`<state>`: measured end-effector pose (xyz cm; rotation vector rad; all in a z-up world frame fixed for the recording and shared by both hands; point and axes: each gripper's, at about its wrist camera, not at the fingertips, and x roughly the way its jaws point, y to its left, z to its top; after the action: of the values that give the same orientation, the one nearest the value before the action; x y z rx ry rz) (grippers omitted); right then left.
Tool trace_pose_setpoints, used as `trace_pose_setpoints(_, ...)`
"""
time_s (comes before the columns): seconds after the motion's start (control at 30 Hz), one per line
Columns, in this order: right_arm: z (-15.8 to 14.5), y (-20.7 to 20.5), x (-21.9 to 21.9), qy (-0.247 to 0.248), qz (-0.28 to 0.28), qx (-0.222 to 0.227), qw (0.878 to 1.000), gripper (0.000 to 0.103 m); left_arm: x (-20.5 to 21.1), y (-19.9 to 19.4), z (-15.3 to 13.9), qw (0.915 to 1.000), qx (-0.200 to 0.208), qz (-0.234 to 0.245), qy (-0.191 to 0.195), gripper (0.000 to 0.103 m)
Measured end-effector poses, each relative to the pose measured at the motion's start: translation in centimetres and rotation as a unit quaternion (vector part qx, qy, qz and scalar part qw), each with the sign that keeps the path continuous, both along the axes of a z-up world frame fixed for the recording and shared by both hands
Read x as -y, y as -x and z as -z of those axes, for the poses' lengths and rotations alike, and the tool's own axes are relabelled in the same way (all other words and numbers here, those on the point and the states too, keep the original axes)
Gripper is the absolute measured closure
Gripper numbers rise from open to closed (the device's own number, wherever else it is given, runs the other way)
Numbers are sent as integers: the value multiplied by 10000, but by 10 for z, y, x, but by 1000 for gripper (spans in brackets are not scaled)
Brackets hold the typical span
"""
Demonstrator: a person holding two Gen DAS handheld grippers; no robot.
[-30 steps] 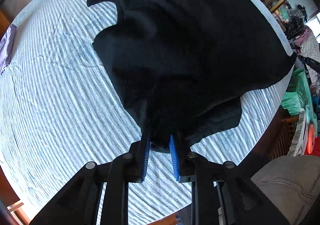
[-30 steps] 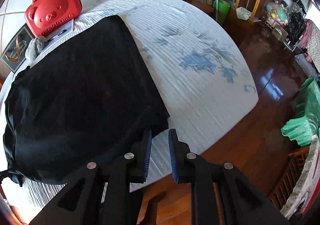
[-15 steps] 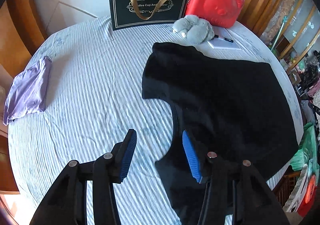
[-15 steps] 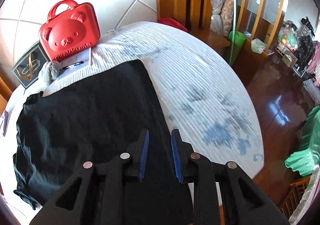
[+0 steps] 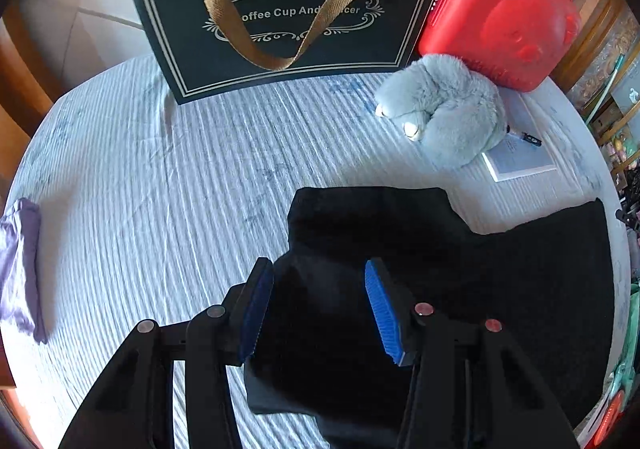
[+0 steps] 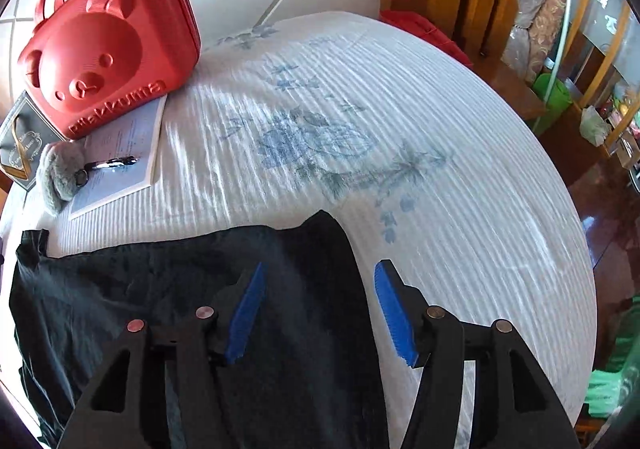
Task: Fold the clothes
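A black garment (image 5: 500,273) lies flat on the white striped tablecloth (image 5: 160,189). My left gripper (image 5: 316,305) is open just above its left shoulder and sleeve end, with dark cloth showing between the blue pads and nothing held. My right gripper (image 6: 320,313) is open over the garment's far right corner (image 6: 324,225). Its left pad is above the black cloth (image 6: 160,289) and its right pad is above bare tablecloth (image 6: 440,209).
A black gift bag (image 5: 288,9), a red bear case (image 5: 500,5), a grey plush toy (image 5: 448,109) and a paper with a pen (image 6: 120,153) stand at the back. A folded purple cloth (image 5: 20,269) lies at the left edge. The table edge drops to a wooden floor (image 6: 600,189) on the right.
Both grippers let go of the garment hem after carrying it over and moved forward. The left opened first, the right opened in the last half second. The garment now lies folded shorter.
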<state>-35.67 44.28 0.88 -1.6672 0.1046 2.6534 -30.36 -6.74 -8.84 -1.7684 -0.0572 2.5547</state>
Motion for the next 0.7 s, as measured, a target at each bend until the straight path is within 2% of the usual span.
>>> trace_pose_setpoints(0.17, 14, 15, 8, -53, -284, 174, 9994, 41, -4, 34, 13, 9997, 108, 53, 206, 54)
trace_pose_setpoints(0.27, 23, 22, 13, -82, -463, 279, 9985, 31, -6, 51, 21, 9995, 206, 92, 243, 54)
trace_pose_setpoints(0.33, 28, 27, 17, -102, -582, 348, 9976, 28, -9, 61, 28, 9990, 307, 135, 283, 52)
trace_pose_setpoints(0.4, 33, 32, 20, -122, -701, 418, 9966, 22, -14, 67, 40, 9970, 523, 266, 503, 52)
trace_pose_setpoints(0.47, 39, 37, 24, -142, -820, 487, 9953, 20, -17, 68, 50, 9958, 687, 348, 486, 52)
trace_pose_setpoints(0.5, 42, 39, 25, -152, -879, 522, 9946, 20, -18, 68, 51, 9963, 645, 329, 456, 53)
trace_pose_setpoints(0.57, 47, 43, 30, -202, -993, 595, 9931, 22, -20, 67, 49, 9968, 659, 338, 296, 75)
trace_pose_setpoints(0.6, 50, 43, 34, -331, -1031, 643, 9920, 33, -22, 67, 48, 9970, 656, 349, 237, 99)
trace_pose_setpoints(0.63, 50, 42, 39, -443, -1081, 670, 9909, 42, -27, 67, 43, 9968, 553, 418, 389, 99)
trace_pose_setpoints(0.67, 46, 41, 43, -514, -1156, 642, 9899, 73, -32, 66, 37, 9965, 438, 478, 535, 99)
trace_pose_setpoints(0.7, 42, 40, 47, -606, -1209, 636, 9888, 92, -33, 68, 26, 9969, 204, 455, 608, 99)
